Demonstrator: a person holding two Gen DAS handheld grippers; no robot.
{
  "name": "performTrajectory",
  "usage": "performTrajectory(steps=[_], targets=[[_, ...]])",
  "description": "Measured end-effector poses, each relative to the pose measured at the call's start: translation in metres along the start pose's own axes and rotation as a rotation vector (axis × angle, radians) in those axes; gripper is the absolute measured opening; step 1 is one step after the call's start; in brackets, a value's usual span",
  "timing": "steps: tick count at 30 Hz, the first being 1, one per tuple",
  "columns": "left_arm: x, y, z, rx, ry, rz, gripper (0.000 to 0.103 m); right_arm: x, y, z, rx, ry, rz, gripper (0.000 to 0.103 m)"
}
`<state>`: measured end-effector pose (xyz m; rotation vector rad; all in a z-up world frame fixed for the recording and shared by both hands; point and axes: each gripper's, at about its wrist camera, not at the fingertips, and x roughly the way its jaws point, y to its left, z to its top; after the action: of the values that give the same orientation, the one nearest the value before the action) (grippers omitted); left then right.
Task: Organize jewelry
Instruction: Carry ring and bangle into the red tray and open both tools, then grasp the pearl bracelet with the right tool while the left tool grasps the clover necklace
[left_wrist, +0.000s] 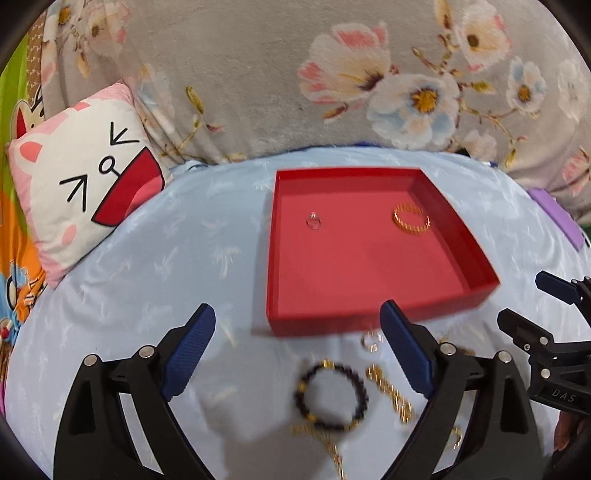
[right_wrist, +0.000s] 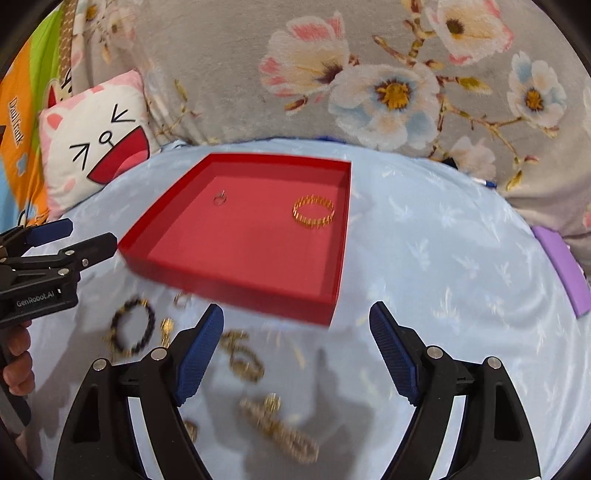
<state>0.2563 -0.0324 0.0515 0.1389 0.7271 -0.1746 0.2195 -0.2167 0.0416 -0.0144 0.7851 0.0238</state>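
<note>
Far left: cat-face cushion (left_wrist: 79, 184) propped against the floral blanket (left_wrist: 258, 74), clear of the work.

Left gripper (left_wrist: 297, 350): jaws wide apart, nothing between the pads. It hangs over loose pieces on the pale blue bedspread (left_wrist: 166, 258). Below it lie a black bead bracelet (left_wrist: 331, 397), a gold chain (left_wrist: 389, 395) just beside that, and a small ring (left_wrist: 370, 339) close to the near wall of the red tray (left_wrist: 280, 258). All are blurred; I cannot tell whether the chain touches the bracelet.

Centre: the tray holds two pieces, well apart: a small clear ring (left_wrist: 314, 221) toward its left and a gold bangle (left_wrist: 411, 218) toward its right.

Right gripper (right_wrist: 297, 354): jaws also apart, empty, over another tangle of gold chains (right_wrist: 280, 432) near the tray's front corner. A purple object (right_wrist: 565, 269) sits at the far right edge.

Risks, as I judge them:
- Soft bedding gives under the pads, so a thin chain may sink into the fabric and be pinched with the cloth.
- Chains lying close together could lift as a clump and drag a neighbour.
- The small ring by the tray wall leaves little room for a pad.
- Two grippers working one small patch could collide.
</note>
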Motion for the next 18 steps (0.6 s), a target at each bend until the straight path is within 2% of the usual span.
performTrajectory(steps=[1, 8, 10, 18], targets=[[-0.003, -0.002, -0.01, 0.002, 0.003, 0.009, 0.092, -0.003, 0.0, -0.009, 0.004, 0.007, 0.001, 0.079], [-0.012, -0.011, -0.068, -0.018, 0.042, 0.018, 0.092, -0.017, -0.006, -0.059, 0.071, 0.033, 0.042, 0.079], [-0.014, -0.013, -0.08, -0.029, 0.053, 0.001, 0.092, -0.015, -0.008, -0.069, 0.078, 0.042, 0.052, 0.079], [-0.026, -0.013, -0.109, -0.061, 0.085, -0.021, 0.092, 0.003, -0.011, -0.078, 0.052, 0.07, 0.052, 0.077]])
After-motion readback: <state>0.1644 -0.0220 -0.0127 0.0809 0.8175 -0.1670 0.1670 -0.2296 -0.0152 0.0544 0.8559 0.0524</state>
